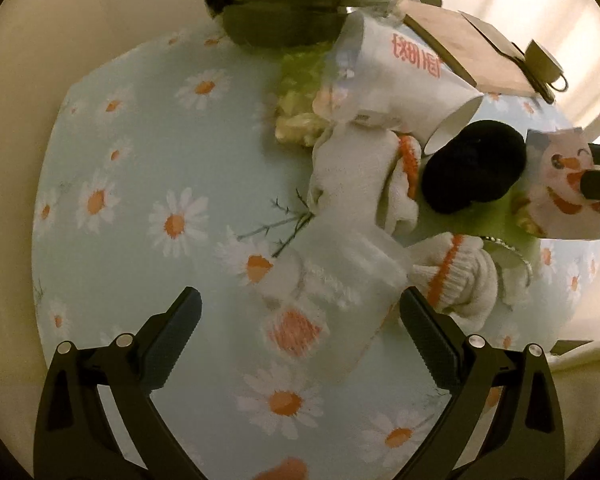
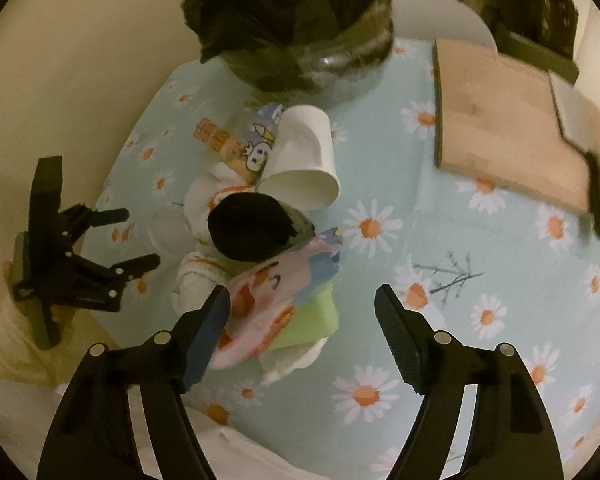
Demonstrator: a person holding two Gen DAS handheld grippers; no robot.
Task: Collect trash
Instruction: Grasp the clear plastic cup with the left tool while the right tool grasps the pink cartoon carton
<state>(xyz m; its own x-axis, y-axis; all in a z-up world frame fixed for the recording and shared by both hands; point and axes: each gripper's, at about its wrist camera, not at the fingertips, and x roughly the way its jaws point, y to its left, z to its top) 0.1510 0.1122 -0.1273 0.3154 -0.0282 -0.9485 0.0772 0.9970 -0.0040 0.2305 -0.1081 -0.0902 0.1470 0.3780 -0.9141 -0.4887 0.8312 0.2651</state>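
Trash lies heaped on the daisy-print tablecloth (image 2: pixel 440 248): a white paper cup (image 2: pixel 304 156) on its side, a cartoon snack bag (image 2: pixel 240 140), a black round lump (image 2: pixel 252 228), white gloves with orange stripes (image 1: pixel 452 276), and a pink and blue cartoon wrapper (image 2: pixel 268 292) on a green piece (image 2: pixel 316 312). My right gripper (image 2: pixel 302 304) is open and tilted down over the wrapper, whose edge is by the left finger. A clear plastic cup (image 1: pixel 340 272) lies on its side between the fingers of my open left gripper (image 1: pixel 300 308). The pads stand apart from it.
A bin lined with a black bag (image 2: pixel 300 28) stands at the table's far edge behind the heap. A wooden board (image 2: pixel 508 128) with a small cup (image 1: pixel 544 60) beyond it lies at the far right. Bare cloth stretches to the right of the heap.
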